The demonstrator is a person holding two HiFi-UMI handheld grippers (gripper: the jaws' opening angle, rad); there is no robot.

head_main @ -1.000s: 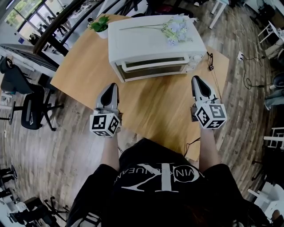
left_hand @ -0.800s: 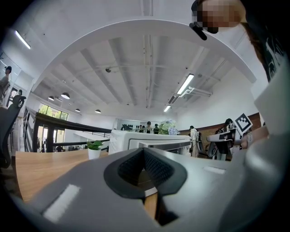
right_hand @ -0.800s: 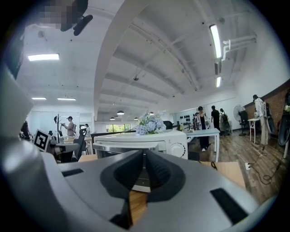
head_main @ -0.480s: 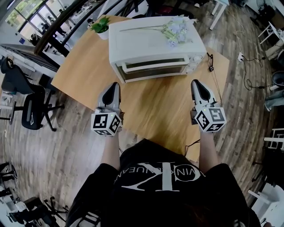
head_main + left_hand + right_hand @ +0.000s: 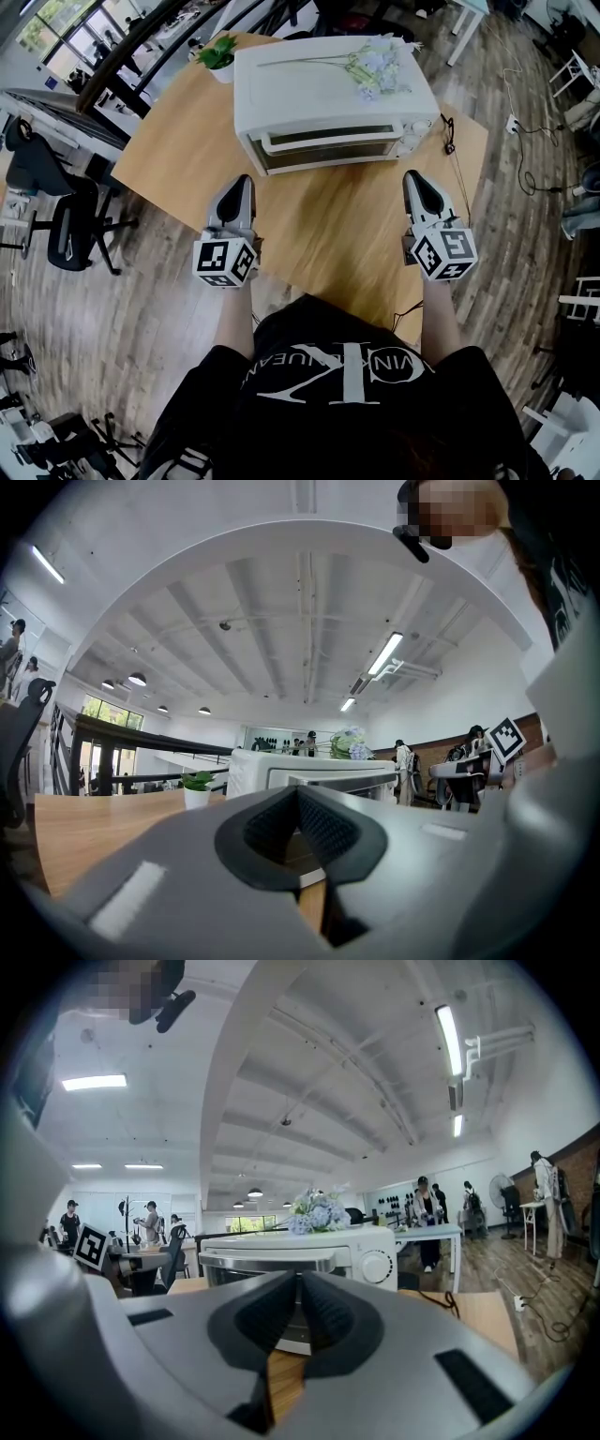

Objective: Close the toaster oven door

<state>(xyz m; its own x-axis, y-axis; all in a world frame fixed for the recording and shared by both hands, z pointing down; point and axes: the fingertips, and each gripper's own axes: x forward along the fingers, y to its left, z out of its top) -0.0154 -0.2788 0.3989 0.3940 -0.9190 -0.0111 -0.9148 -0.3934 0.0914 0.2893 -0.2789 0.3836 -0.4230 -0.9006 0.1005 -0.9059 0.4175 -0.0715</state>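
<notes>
Above table (image 5: 328,230) edge, left gripper (image 5: 241,180), right gripper (image 5: 412,176); toaster oven (image 5: 300,94) apart.

Wooden worktop (image 5: 314,217), a white toaster oven (image 5: 319,89) and small potted plant (image 5: 218,54) along its far side

Head view looks steeply down; both gripper views look level, low over the table (image 5: 337,220), sharing the toaster oven (image 5: 328,84)
</notes>
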